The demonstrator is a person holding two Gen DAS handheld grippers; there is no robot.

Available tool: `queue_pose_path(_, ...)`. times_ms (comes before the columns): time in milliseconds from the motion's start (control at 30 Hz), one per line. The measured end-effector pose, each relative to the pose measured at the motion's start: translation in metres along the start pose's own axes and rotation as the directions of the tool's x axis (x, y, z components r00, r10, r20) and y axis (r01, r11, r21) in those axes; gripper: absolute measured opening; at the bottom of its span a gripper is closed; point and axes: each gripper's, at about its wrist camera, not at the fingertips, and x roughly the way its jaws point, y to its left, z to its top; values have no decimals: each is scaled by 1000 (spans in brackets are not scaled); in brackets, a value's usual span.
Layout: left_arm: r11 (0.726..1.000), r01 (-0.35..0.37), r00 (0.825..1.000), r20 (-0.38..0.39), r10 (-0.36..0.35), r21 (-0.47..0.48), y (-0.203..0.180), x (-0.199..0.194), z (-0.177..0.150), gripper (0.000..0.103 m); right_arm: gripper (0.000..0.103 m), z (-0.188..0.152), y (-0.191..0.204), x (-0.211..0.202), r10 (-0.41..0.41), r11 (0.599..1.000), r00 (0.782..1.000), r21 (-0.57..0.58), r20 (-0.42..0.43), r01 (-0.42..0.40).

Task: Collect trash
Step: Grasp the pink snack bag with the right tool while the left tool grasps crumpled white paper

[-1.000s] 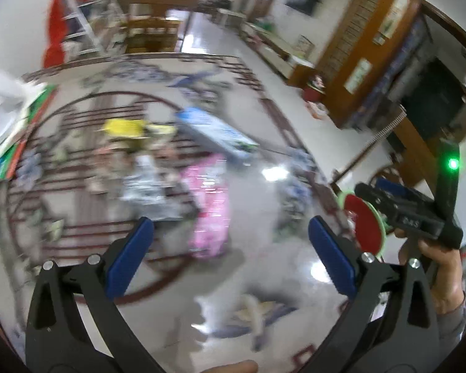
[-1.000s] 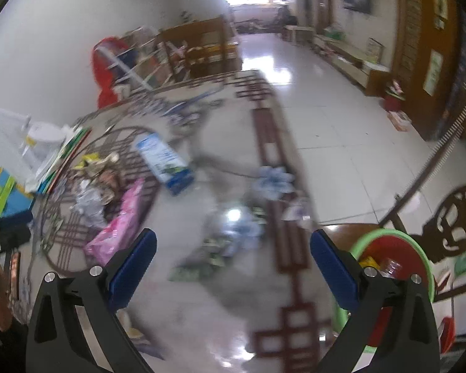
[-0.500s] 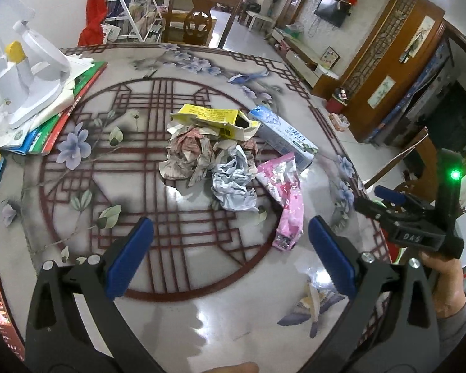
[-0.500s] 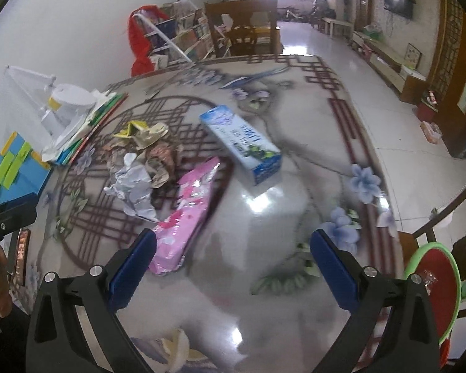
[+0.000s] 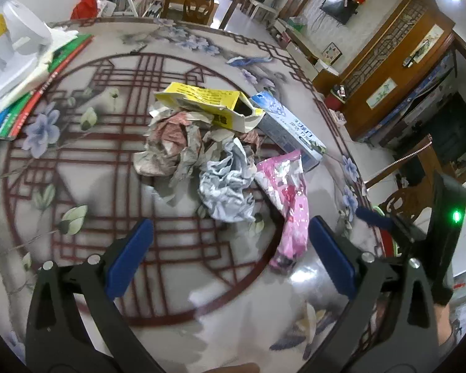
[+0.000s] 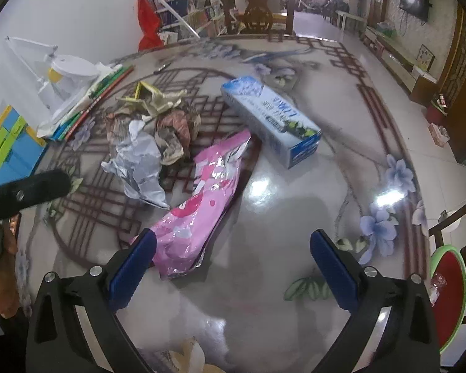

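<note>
A round patterned table (image 5: 77,168) carries one trash heap: one yellow carton (image 5: 208,102), one blue box (image 6: 270,121), one pink wrapper (image 6: 198,205) and two crumpled paper wads (image 5: 226,183), all ahead of the jaws. The left gripper (image 5: 230,258) and right gripper (image 6: 233,267) are held spread wide, empty, with the wrapper's near end just beside the right gripper's left jaw.

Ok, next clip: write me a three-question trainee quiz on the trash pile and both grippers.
1. True or false: the pink wrapper lies nearest the right hand-held gripper.
2. Which piece lies between the pink wrapper and the table edge? A) blue-and-white box B) yellow carton C) white crumpled paper
3. Fill in: the left hand-held gripper is ___.

Key: 1 true; 2 A; 3 open.
</note>
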Motion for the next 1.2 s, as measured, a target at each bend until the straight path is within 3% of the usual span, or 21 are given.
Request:
queue_pose_path(333, 999, -27, 998, -49, 25, -25, 3, 50, 5, 97, 95, 5, 7, 20, 21, 1000, 1000, 9, -22, -21)
queue_pose_path(633, 997, -44, 999, -29, 42, -65, 7, 66, 10, 97, 94, 13, 17, 40, 13, 1000, 999, -18, -38, -14)
queue_pose_path(833, 997, -52, 998, -41, 50, -57, 7, 76, 6, 79, 78, 15, 20, 52, 2, 1000, 999, -27, -55, -3)
queue_pose_path(900, 997, -47, 998, -46, 44, -61, 8, 78, 6, 73, 70, 15, 20, 54, 3, 999, 998, -34, -59, -5)
queue_pose_path(967, 997, -42, 998, -47, 39, -57, 9, 78, 6, 65, 53, 15, 23, 59, -2, 999, 998, -49, -69, -1)
queue_pose_path(1033, 999, -18, 999, -50, 15, -49, 9, 78, 5, 52, 46, 13, 24, 64, -4, 998, 996, -58, -88, -1)
queue_pose_path(1200, 1000, -28, 999, -35, 27, -6, 3, 73, 2, 45, 39, 11, 25, 63, -8, 998, 996, -62, -85, 3)
